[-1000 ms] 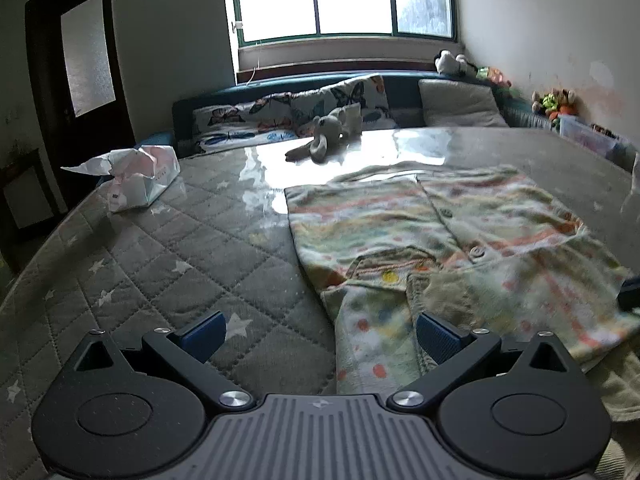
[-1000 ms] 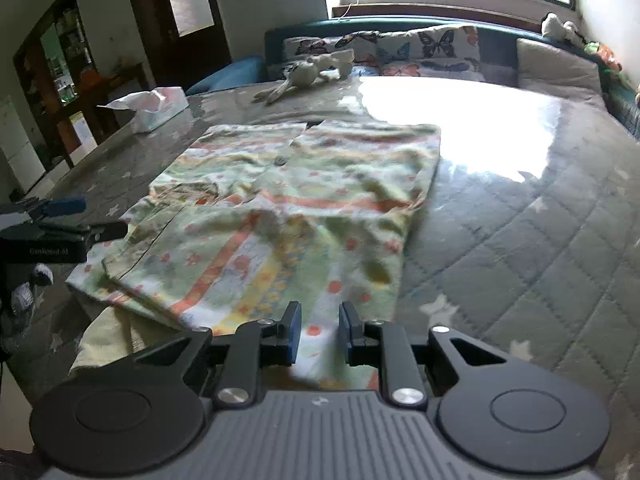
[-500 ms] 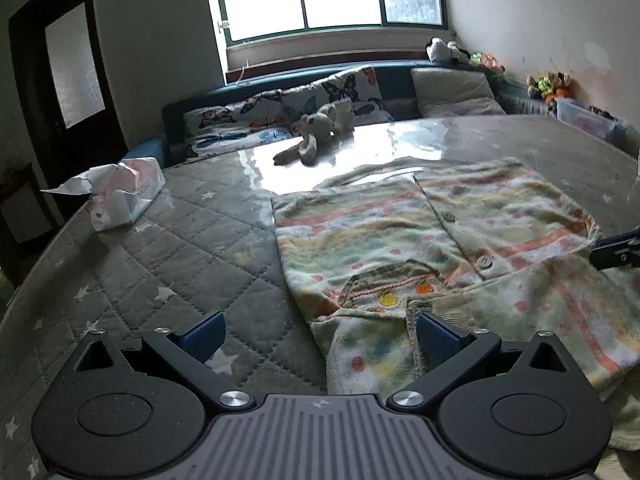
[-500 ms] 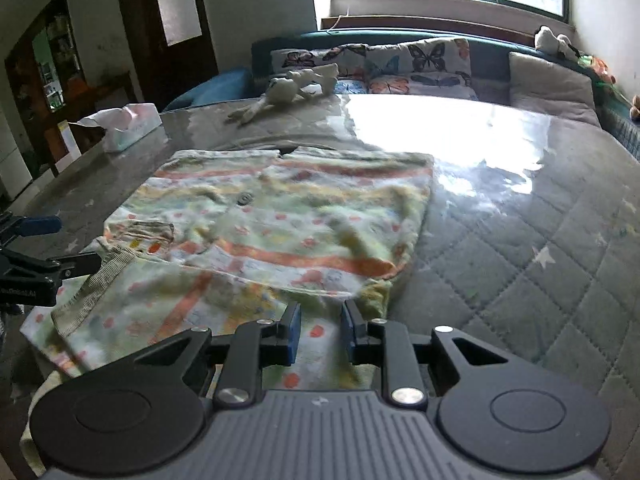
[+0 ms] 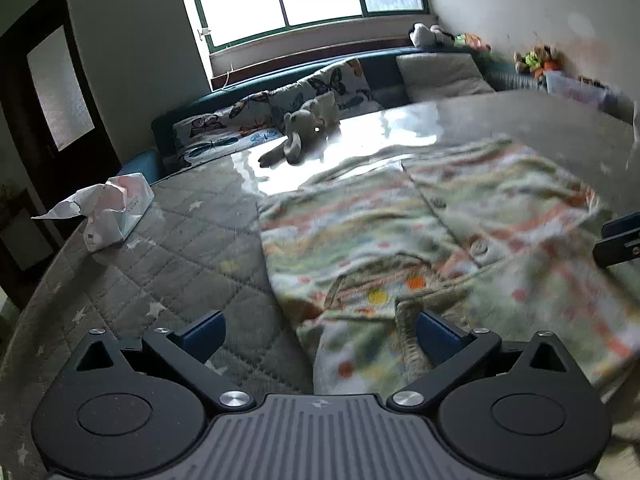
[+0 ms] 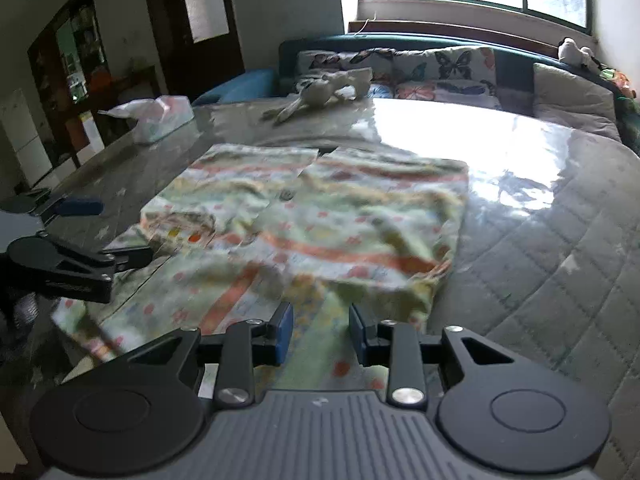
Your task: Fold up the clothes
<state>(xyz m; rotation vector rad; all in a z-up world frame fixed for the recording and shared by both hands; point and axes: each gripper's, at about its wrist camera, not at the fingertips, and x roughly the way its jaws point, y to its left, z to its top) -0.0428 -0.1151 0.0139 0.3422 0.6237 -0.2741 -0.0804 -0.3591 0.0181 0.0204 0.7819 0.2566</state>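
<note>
A pastel baby garment [image 5: 400, 240] with orange stripes, dots and buttons lies spread on the grey quilted table cover [image 5: 180, 260]. My left gripper [image 5: 320, 332] is open wide at the garment's near left corner; its right finger [image 5: 434, 334] sits over a ribbed cuff and its left finger is over bare cover. In the right wrist view the garment [image 6: 320, 216] fills the middle, and my right gripper [image 6: 320, 320] hovers at its near hem. Its jaws are opening, with cloth lying between and below them, and the pads are not pressing on it. The left gripper [image 6: 108, 232] shows at the left edge.
A tissue pack [image 5: 116, 216] lies at the table's left side. A grey plush toy [image 5: 300, 132] rests at the far edge, with butterfly cushions and a sofa [image 5: 436, 76] behind. Glossy bare cover [image 6: 560, 260] extends right of the garment.
The right gripper's jaws have spread apart over the garment's near hem. Both grippers have shifted a little across the table, and the left view has rolled slightly.
</note>
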